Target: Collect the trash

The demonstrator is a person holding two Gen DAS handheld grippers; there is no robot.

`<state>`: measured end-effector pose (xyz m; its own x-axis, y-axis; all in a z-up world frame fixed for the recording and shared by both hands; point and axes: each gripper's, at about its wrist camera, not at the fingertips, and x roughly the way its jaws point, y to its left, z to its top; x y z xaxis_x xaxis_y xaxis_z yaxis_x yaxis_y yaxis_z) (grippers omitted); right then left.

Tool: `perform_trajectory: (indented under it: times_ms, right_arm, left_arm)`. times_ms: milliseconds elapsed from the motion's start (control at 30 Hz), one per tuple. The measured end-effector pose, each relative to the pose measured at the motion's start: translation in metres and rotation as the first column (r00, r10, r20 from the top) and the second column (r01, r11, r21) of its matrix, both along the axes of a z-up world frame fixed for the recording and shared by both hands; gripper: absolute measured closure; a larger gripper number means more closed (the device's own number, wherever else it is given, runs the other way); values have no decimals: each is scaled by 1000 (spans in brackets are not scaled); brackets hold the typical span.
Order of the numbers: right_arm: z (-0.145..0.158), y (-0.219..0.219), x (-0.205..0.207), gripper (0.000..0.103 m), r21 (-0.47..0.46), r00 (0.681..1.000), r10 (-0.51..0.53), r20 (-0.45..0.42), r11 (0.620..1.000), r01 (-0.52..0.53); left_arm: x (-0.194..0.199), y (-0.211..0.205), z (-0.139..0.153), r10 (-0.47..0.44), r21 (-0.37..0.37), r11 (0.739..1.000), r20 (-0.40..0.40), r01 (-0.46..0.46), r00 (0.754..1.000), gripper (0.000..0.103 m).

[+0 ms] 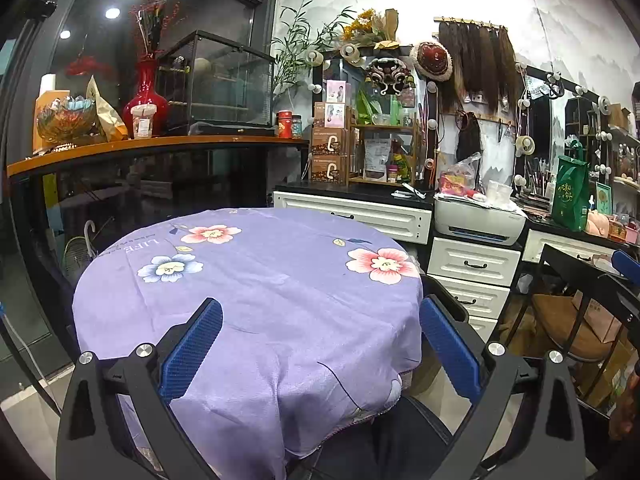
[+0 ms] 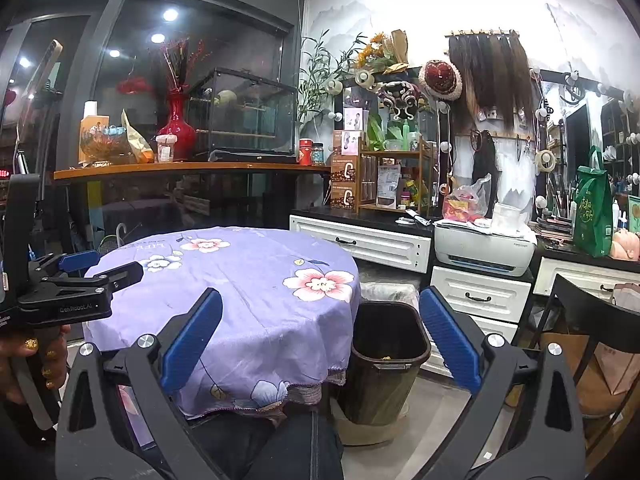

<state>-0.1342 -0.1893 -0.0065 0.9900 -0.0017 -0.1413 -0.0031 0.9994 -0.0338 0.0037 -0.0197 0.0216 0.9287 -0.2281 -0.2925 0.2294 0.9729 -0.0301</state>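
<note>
Looks basically done: no trash seen on purple floral tablecloth (image 1: 256, 300). Left gripper (image 1: 320, 340) and right gripper (image 2: 320, 332) both spread wide, nothing held. Yellowish scrap spotted inside dark trash bin (image 2: 386, 344) beside table. Little left, seemingly.

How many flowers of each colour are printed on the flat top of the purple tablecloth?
Pink flowers: 2
Blue flowers: 1
Total: 3 flowers on the flat top of the tablecloth
</note>
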Motion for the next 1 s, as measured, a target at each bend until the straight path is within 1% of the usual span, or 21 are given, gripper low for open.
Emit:
perform_trajectory:
  times_ms: [200, 433, 900, 1000]
  right_arm:
    - [1, -3, -1, 6, 15, 1000, 2, 9, 1000, -2]
    - [2, -8, 1, 6, 39, 1000, 7, -2, 999, -7]
    - [-1, -6, 4, 6, 40, 1000, 19, -14, 999, -19]
    - [-3, -5, 5, 6, 37, 1000, 20, -18, 999, -20]
  left_arm:
    - [-2, -3, -1, 1, 11, 1000, 2, -1, 1000, 5]
    - [-2, -5, -1, -8, 21, 1000, -4, 8, 1000, 5]
    - [-2, -5, -1, -7, 22, 1000, -7, 8, 1000, 5]
    - [-2, -5, -1, 5, 27, 1000, -5, -5, 1000, 5]
